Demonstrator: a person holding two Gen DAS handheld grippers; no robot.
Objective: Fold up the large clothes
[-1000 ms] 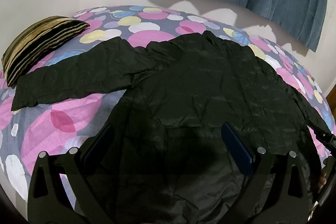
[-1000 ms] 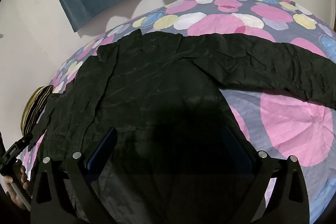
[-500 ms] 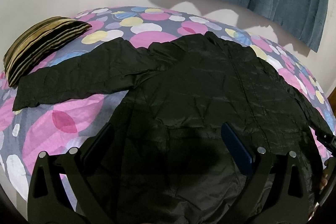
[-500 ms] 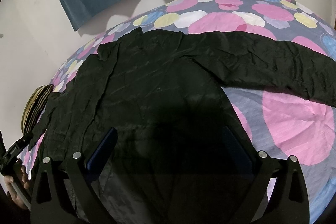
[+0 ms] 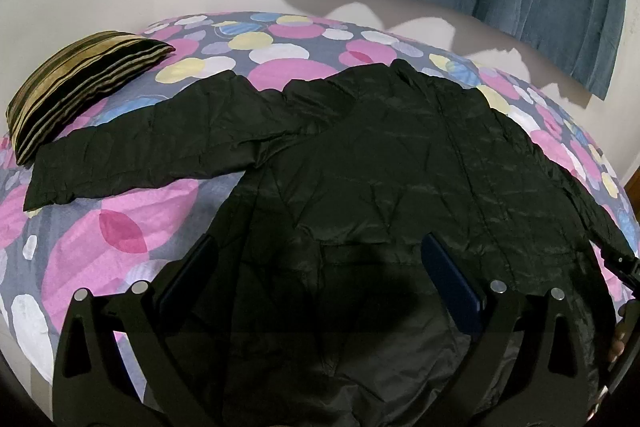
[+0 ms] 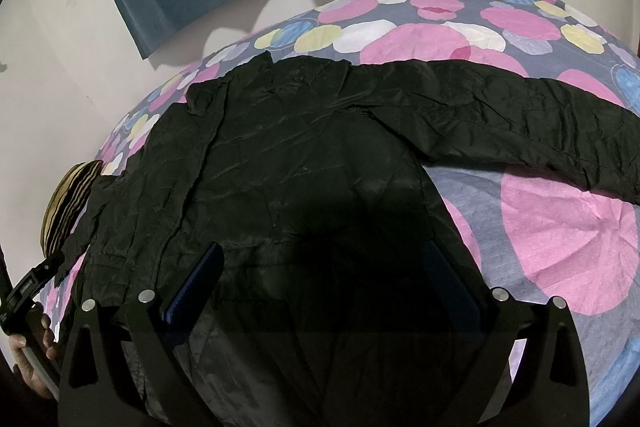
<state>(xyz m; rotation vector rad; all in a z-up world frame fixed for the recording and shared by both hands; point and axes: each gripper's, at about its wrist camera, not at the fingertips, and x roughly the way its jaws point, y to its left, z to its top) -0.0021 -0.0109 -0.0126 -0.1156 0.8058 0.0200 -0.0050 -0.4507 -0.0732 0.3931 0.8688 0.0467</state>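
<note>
Jacket (image 5: pixel 400 163) lies spread flat on bed (image 5: pixel 120 227), both sleeves out to the sides, no fold made yet. Left gripper (image 5: pixel 316 271) and right gripper (image 6: pixel 324 275) hover over the hem area, jaws apart, holding nothing. All folding remains.

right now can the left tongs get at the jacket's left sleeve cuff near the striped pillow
Probably yes. The left tongs are open over the black jacket, and the sleeve lies flat on the bedsheet with nothing on it; the striped pillow sits just beyond the cuff.
</note>
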